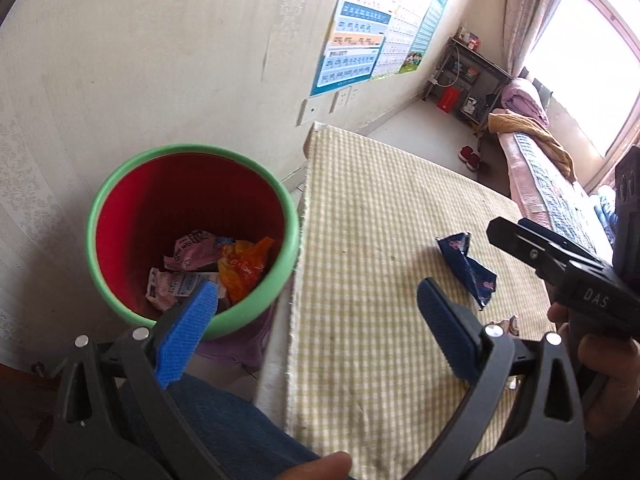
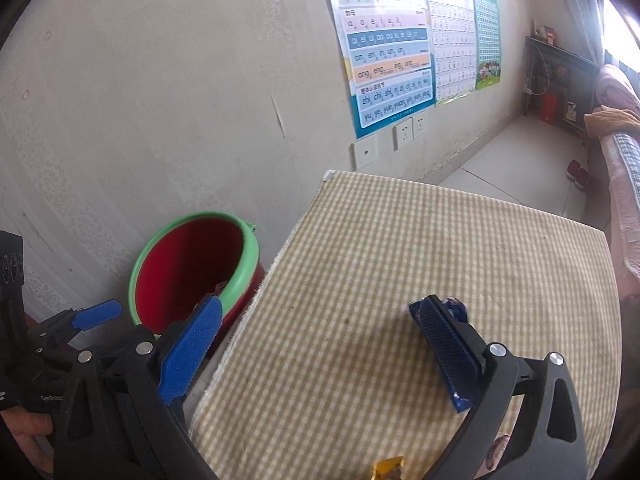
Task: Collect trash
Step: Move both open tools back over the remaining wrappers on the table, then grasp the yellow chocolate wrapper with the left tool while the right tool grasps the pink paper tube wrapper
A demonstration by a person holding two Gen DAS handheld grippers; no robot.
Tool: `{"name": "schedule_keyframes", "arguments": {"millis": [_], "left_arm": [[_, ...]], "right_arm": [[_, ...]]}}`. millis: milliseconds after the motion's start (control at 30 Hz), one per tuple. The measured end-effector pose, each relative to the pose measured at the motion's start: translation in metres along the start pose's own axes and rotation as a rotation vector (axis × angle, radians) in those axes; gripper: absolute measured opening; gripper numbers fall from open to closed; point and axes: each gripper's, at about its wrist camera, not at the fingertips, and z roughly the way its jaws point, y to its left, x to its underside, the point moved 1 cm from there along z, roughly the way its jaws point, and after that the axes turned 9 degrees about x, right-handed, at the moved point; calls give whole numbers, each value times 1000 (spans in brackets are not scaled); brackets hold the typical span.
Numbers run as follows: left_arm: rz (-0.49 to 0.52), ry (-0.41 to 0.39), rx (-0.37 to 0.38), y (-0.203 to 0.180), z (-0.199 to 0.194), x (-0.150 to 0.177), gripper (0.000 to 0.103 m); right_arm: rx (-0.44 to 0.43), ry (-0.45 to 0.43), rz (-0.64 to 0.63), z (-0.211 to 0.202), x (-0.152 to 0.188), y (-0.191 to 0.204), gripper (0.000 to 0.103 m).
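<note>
A red bin with a green rim (image 1: 192,236) stands on the floor left of the table and holds pink and orange wrappers (image 1: 240,264). My left gripper (image 1: 316,312) hangs open over the bin's near rim and the table edge, nothing between its blue pads. On the checked tablecloth (image 1: 380,200) lies a crumpled blue wrapper (image 1: 468,268), with my right gripper (image 1: 516,236) just right of it. In the right wrist view my right gripper (image 2: 320,340) is wide open above the cloth and empty. The blue wrapper (image 2: 458,308) is partly hidden behind its right finger.
A yellow scrap (image 2: 388,468) and a pinkish wrapper (image 2: 496,448) lie at the table's near edge. Posters (image 2: 388,48) and sockets hang on the wall behind. A bed (image 1: 552,184) runs along the right. The person's jeans-clad leg (image 1: 224,412) is below the left gripper.
</note>
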Motion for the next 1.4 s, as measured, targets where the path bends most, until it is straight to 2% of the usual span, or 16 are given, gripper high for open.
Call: {"name": "schedule_keyframes", "arguments": {"millis": [167,400,700,800,933,1100,1267,1400], "left_arm": [[25,33,61,-36,13,8,97],[59,101,104,-76,32,25,97],[70,229,155,-108,57,53,97],[71,281,152,-114,69,63,97],[61,356,193,-122,86,75,97],[72,437,217,-133,107,89,84],[54,494,200,-137,127,96,62],[63,515,216,-145,135,97,47]], "right_arm": [[59,5,44,-22,19,-49,96],[125,56,89,-46,54,-100,96],[180,169,119,-46,96,-133,96],[179,199,119,-43,102,-135,96],[177,215,112,-38,102,-134,96],[176,214,138,-36,101,-138,96],[175,215,140,-36,101,-139,96],[174,222,136,-33,103,-137,96]]}}
